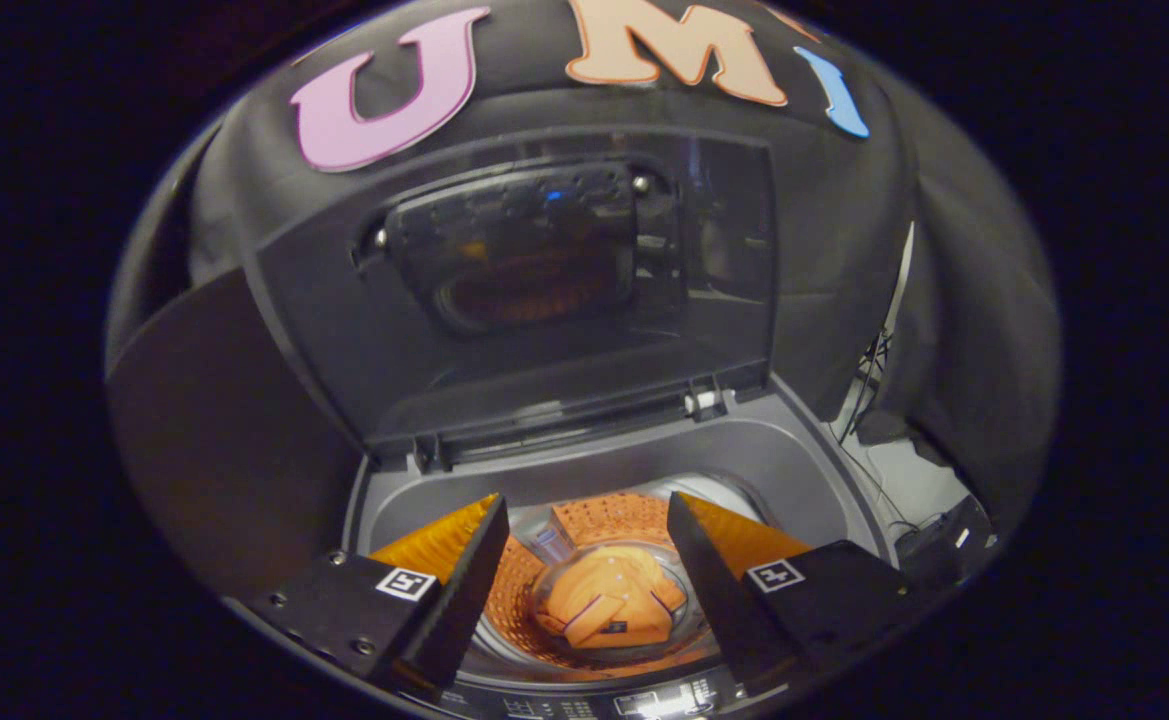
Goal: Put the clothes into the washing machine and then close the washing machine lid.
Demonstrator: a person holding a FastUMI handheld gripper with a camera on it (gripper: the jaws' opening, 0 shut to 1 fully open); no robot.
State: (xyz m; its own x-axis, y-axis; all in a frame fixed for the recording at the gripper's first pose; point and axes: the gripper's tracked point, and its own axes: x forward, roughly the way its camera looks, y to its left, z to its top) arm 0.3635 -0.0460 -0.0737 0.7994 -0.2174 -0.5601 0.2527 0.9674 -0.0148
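Observation:
A top-loading washing machine stands below me with its lid raised upright behind the opening. Down in the drum lies an orange garment, folded, seen between my fingers and well beyond them. My gripper hangs above the opening, open, with nothing between its fingers.
The machine's control panel runs along the front edge just under the fingers. Cables and a pale surface show to the right of the machine. Black cloth wall surrounds the machine at the back and sides.

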